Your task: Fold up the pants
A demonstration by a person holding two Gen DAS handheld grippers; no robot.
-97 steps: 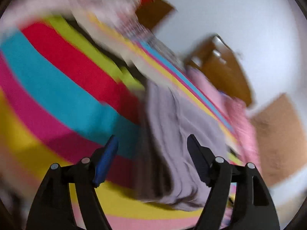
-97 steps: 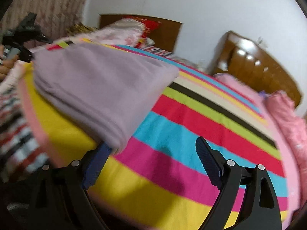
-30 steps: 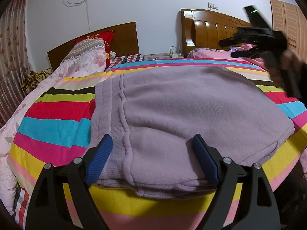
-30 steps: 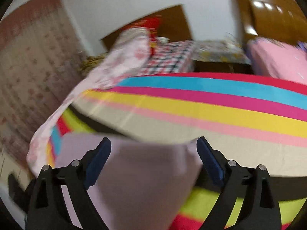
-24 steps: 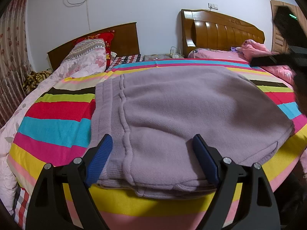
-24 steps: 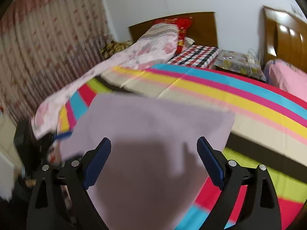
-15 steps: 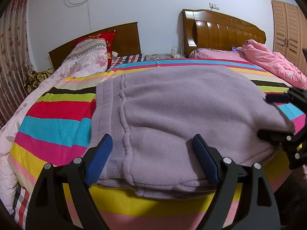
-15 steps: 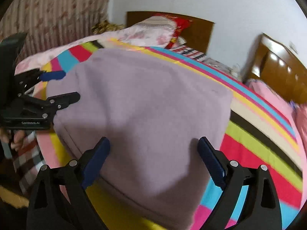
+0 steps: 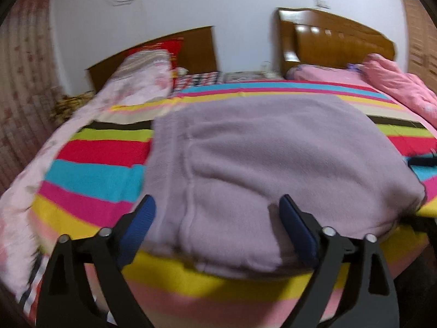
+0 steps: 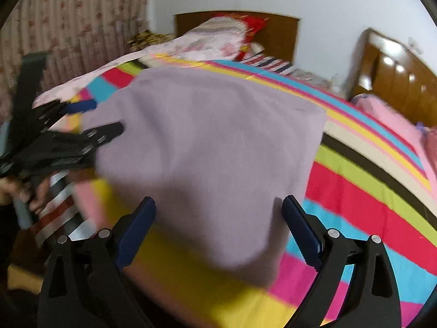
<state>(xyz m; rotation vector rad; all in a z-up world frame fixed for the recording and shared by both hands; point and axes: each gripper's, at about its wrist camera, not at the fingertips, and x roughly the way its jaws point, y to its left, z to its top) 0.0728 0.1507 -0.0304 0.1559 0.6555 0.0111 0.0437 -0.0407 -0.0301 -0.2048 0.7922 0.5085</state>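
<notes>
- The folded lilac pants (image 9: 273,158) lie on the striped bed (image 9: 92,175), reaching its near edge.
- Left gripper (image 9: 215,227): fingers just widened, spread astride the near hem.
- Right gripper (image 10: 218,229): fingers apart, empty, at the corner.
- Bare stripes run from 9 and 3 o'clock.

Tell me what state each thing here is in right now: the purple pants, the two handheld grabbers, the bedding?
Purple pants: folded into a thick rectangle, lying flat near the bed's edge.
Left gripper: jaws open, just widened, straddling the pants' near edge without pressing it.
Right gripper: jaws open, at the pants' corner, gripping nothing.
Striped bedspread: spread flat under the pants.
Pink quilt: rumpled on the far bed.
</notes>
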